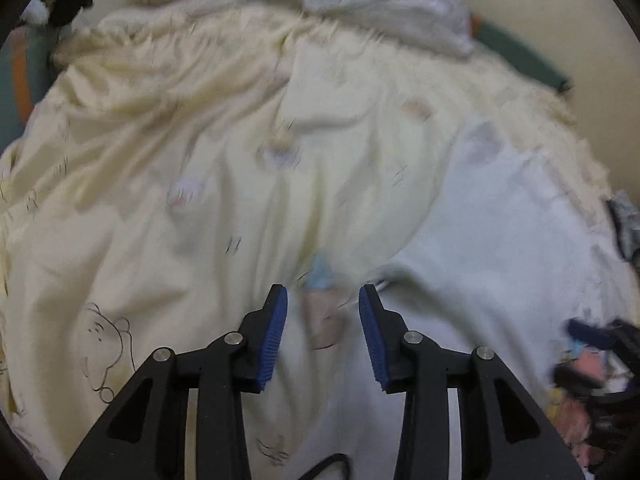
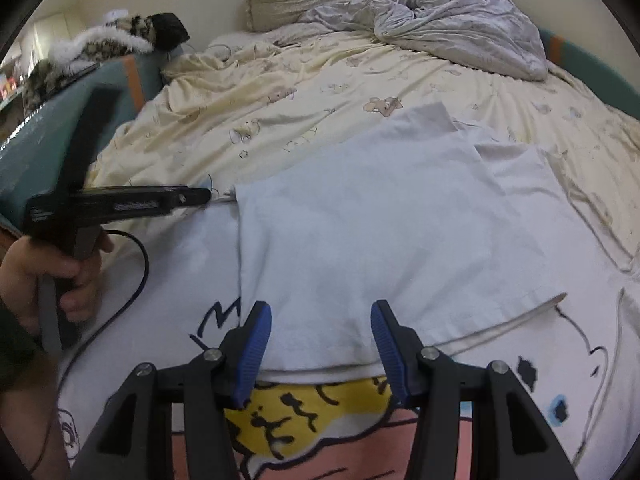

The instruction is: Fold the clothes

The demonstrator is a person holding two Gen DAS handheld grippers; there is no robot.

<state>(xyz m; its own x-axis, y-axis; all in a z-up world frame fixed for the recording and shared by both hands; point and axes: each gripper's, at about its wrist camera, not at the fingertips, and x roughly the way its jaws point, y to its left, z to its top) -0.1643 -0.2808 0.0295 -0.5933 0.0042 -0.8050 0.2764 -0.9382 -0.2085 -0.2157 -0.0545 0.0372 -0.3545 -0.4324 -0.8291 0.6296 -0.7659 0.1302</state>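
Right gripper (image 2: 321, 344) spread, empty, just above white folded shirt's (image 2: 380, 240) near edge

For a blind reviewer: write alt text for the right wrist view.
A white cartoon-print T-shirt, one side folded over, lies on a cream bear-print bedsheet. The open right gripper hovers above its fold; the left gripper reaches its far corner.

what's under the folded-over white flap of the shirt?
The flap lies on the white T-shirt; its cartoon print shows only below the flap's edge. The rest of the print is covered.
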